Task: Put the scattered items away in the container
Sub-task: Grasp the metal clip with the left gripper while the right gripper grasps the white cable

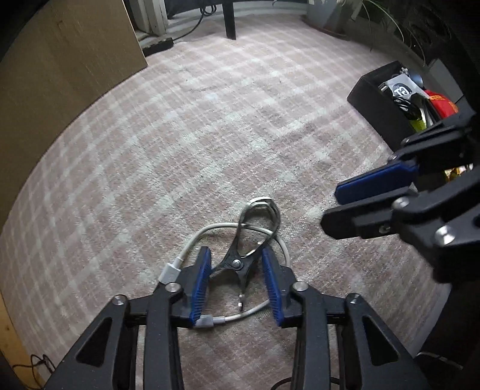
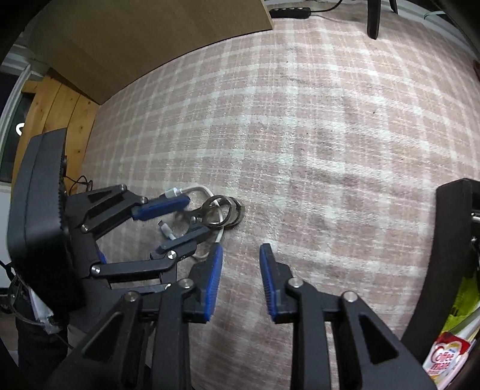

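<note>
A black metal clamp (image 1: 237, 264) with chrome loops lies on a coiled white USB cable (image 1: 192, 243) on the pink plaid rug (image 1: 210, 135). My left gripper (image 1: 236, 255) points down over it, its blue pads flanking the clamp's pivot with a narrow gap on each side, and the clamp still rests on the rug. The right wrist view shows the clamp (image 2: 222, 213) and cable (image 2: 198, 189) at my left gripper (image 2: 196, 214). My right gripper (image 2: 241, 247) hovers open over bare rug just to their right, also seen as the right gripper (image 1: 330, 208). The black container (image 1: 375, 99) stands at right.
The container (image 2: 450, 240) holds cables, a red pack and a Coffee mate sachet (image 2: 444, 357). A large cardboard box (image 1: 60, 75) stands at back left, with a black power strip (image 1: 157, 46) and a dark furniture leg (image 1: 229, 21) beyond the rug. Plant pots (image 1: 327, 15) line the far right.
</note>
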The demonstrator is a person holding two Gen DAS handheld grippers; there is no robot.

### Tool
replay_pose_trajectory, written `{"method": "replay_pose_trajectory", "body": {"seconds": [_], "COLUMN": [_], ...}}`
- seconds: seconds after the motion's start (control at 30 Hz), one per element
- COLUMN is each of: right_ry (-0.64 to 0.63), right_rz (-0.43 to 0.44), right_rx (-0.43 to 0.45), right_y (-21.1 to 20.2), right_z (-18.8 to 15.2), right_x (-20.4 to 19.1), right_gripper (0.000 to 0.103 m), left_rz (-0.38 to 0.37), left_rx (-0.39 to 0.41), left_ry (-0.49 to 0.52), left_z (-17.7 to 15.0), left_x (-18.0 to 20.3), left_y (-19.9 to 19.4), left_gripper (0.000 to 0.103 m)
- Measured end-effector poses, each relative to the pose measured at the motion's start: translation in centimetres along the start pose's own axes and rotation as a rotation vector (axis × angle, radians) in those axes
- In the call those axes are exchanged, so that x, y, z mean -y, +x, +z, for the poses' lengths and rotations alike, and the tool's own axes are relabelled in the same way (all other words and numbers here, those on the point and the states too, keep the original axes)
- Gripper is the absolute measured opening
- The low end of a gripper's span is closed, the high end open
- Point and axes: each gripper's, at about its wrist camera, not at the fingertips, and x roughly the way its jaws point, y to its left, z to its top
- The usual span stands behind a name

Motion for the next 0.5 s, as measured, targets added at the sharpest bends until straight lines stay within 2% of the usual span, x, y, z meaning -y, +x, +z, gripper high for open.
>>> {"method": "replay_pose_trajectory", "body": {"seconds": [0.13,0.5], "right_ry": [0.038,0.057], "right_rz": [0.023,0.039], "right_rx": [-0.017,-0.024], "right_y": [1.5,4.6], "right_z": [0.3,1.6], "right_x": [-0.1,-1.9], "right_gripper": [0.023,0.022], "left_rz": [0.017,0.01], "left_rx": [-0.004,-0.008], "left_ry": [0.025,-0.02], "left_z": [-0.1,-0.2], "left_x": [0.4,-0.4], "left_y": [0.2,0.2], "left_gripper": [0.026,0.023]}}
